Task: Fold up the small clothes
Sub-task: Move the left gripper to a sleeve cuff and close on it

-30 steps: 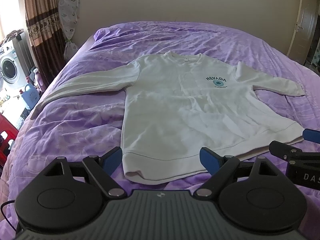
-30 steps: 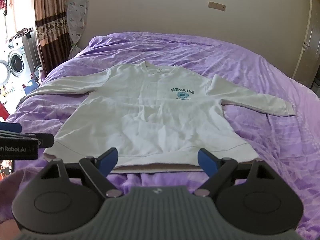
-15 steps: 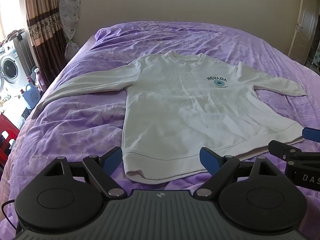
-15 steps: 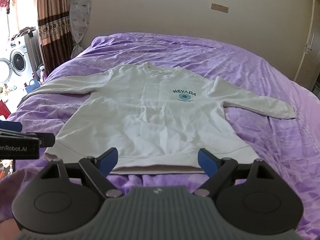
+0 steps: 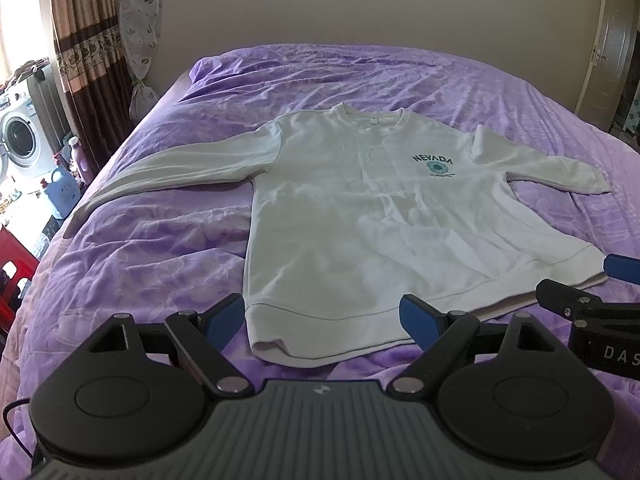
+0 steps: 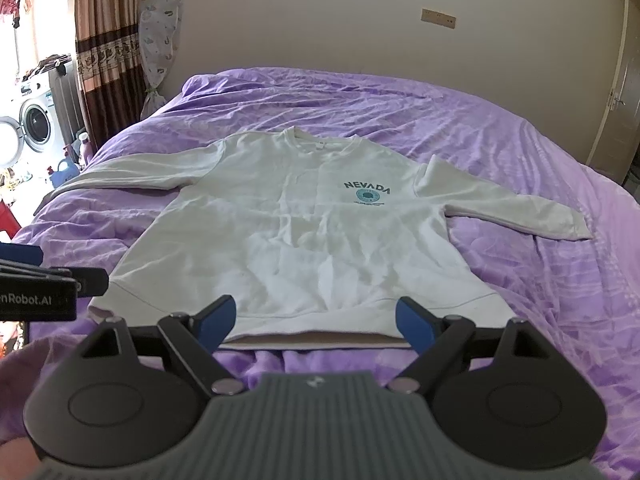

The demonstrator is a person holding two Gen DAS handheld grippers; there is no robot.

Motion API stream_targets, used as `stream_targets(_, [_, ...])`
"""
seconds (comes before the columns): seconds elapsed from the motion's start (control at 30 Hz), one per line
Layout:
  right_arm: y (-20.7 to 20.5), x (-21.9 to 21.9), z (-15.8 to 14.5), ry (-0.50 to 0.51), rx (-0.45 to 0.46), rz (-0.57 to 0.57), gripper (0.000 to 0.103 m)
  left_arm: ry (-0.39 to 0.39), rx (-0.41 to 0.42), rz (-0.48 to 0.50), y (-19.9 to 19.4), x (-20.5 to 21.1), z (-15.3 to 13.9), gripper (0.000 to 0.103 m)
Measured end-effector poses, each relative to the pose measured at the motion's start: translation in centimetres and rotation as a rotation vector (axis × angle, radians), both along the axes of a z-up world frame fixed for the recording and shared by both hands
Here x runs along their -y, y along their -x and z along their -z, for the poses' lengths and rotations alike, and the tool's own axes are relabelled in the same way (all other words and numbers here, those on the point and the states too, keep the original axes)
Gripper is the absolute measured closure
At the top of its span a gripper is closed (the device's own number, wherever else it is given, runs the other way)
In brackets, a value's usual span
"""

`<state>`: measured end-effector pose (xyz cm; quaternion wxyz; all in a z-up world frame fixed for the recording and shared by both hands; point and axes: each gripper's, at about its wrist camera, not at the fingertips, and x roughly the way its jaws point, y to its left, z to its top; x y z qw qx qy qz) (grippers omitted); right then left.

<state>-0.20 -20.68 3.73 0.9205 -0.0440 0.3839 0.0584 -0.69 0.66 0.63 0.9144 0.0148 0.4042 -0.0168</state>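
At the far left you have a white front-loading washing machine (image 5: pixel 18 146) with a round glass door, and just beside it a blue plastic jug (image 5: pixel 62 192) on the floor. Next comes one brown patterned curtain (image 5: pixel 86 64) hanging in soft pleats.

Your left gripper (image 5: pixel 322 316) hovers over the near left corner of the hem, its two blue-padded fingers spread wide with nothing between them.

One white sweatshirt (image 6: pixel 304 240) lies flat and face up in the middle of the bed (image 6: pixel 540 184), which is covered in a crumpled purple quilt. The knit looks thick and matte, with a ribbed hem and round neckline. Both long sleeves are spread outward, and a teal "NEVADA" print (image 6: pixel 367 192) sits on the chest.

Your right gripper (image 6: pixel 316 322) is held just above the hem's near edge, jaws likewise apart and empty.

A pale door (image 5: pixel 610 48) stands at the far right.
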Motion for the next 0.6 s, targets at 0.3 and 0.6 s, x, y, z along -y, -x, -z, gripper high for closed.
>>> stream_targets(0.3, [-0.2,0.8,-0.4,0.009,-0.011,-0.048,0.02,-0.045,0.003,0.135,-0.4,-0.8,-0.4,0.01])
stream_targets(0.6, [-3.8,7.1,-1.4,0.224,0.06,-0.132,0.021,-0.119,-0.022,0.297,-5.2,-5.5,-0.9,0.05])
